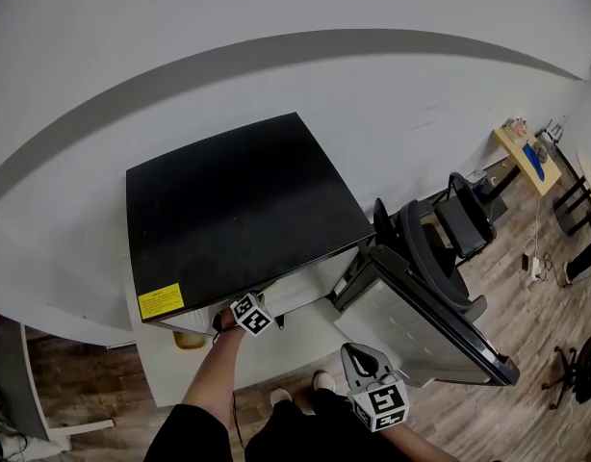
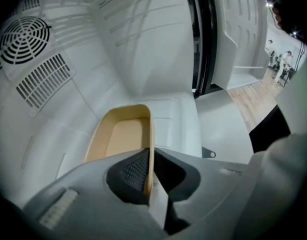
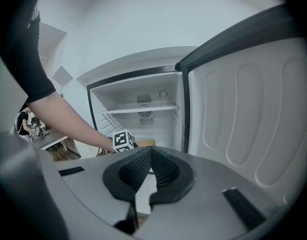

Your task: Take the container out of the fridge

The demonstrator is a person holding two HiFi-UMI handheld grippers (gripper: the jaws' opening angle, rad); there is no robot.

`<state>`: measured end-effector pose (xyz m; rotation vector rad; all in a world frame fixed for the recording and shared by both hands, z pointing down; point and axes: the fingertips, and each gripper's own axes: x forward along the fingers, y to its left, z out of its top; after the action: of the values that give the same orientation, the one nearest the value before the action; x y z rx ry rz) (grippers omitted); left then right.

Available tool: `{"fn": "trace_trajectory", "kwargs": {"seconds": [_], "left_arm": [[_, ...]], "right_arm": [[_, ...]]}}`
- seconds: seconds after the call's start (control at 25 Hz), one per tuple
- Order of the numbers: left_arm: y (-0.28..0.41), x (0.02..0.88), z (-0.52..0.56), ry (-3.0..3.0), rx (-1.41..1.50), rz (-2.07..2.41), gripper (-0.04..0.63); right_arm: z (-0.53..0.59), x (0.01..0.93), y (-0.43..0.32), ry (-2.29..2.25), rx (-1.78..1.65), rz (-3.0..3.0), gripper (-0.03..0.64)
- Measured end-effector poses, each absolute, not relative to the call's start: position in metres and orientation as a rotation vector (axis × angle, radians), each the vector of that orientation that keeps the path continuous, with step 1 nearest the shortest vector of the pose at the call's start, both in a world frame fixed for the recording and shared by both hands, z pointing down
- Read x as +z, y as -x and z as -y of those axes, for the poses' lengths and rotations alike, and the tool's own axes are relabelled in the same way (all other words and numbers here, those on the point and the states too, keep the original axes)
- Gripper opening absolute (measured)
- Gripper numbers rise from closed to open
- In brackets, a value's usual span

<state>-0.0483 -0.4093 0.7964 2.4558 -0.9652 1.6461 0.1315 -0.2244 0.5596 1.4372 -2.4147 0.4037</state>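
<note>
The left gripper (image 2: 149, 159) is clamping the right-hand long wall of the shallow beige rectangular plastic container (image 2: 118, 139). The container is lying at lower centre of the left gripper view on the floor of the white fridge (image 2: 178, 116), its long axis pointing toward the back wall. The right gripper (image 3: 151, 154) is hanging outside, closed and empty.

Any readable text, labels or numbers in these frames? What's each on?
Yellow sticker on the fridge top: has print, too small to read.
Marker cubes: black-and-white square patterns only, no words.
Container and fridge interior: no text visible.
</note>
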Motion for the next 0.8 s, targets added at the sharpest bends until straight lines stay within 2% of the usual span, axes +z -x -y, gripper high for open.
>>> {"fn": "trace_trajectory", "kwargs": {"seconds": [0.36,0.8], "left_arm": [[0.032,0.766,0.380,-2.546,1.469,0.960,0.028],[0.012,0.706,0.316,-2.622,1.122,1.038,0.026]], "right_arm": [[0.215,0.553,-0.125,-1.421,0.372,2.449,-0.003],[0.222,0.539,-0.119,-1.434,0.364,2.512,-0.003]]}}
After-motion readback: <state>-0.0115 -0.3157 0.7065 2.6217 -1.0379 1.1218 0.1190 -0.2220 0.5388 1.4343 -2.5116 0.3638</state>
